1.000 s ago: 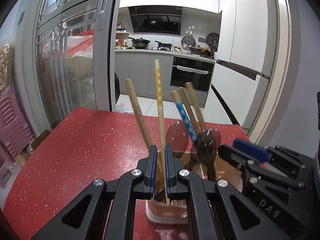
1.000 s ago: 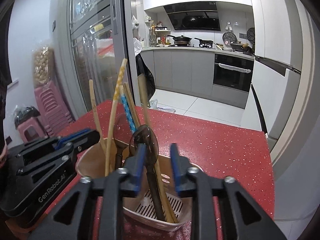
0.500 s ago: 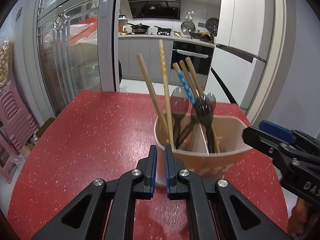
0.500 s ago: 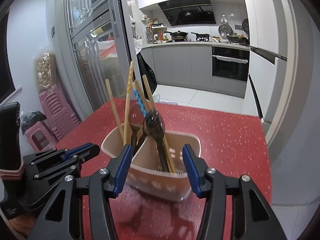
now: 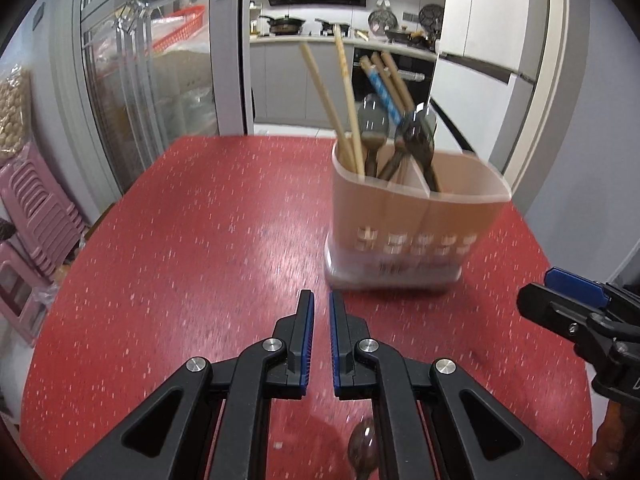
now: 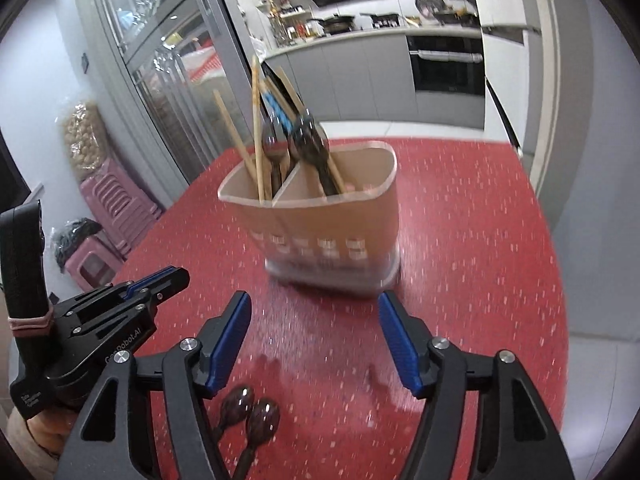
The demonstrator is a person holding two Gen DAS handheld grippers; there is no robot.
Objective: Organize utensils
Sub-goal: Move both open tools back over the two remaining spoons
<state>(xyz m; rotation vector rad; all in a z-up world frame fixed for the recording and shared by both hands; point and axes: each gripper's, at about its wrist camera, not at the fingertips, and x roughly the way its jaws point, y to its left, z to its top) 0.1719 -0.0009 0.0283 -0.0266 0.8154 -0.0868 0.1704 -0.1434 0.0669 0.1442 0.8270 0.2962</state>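
A tan two-compartment utensil holder point(image 5: 416, 216) stands on the red table point(image 5: 200, 240); it also shows in the right wrist view point(image 6: 328, 224). Chopsticks point(image 5: 344, 92) stand in its left compartment with a dark spoon point(image 5: 372, 128); another dark spoon point(image 5: 420, 136) leans at the divider. My left gripper point(image 5: 321, 308) is shut and empty, short of the holder. My right gripper point(image 6: 314, 312) is open and empty, just in front of the holder. Two dark spoons point(image 6: 252, 408) lie on the table near my right gripper's left finger; one spoon bowl point(image 5: 362, 452) shows under my left gripper.
Pink plastic stools point(image 6: 108, 216) are stacked beside the table on the left. A glass-door cabinet point(image 5: 152, 80) stands behind the table. The table's right edge point(image 6: 560, 280) drops to the floor. The kitchen counter point(image 6: 380, 32) is far behind.
Both grippers have pulled back from the holder toward the near table edge. My left gripper let go of a chopstick, which now stands in the holder. My right gripper has opened wider.
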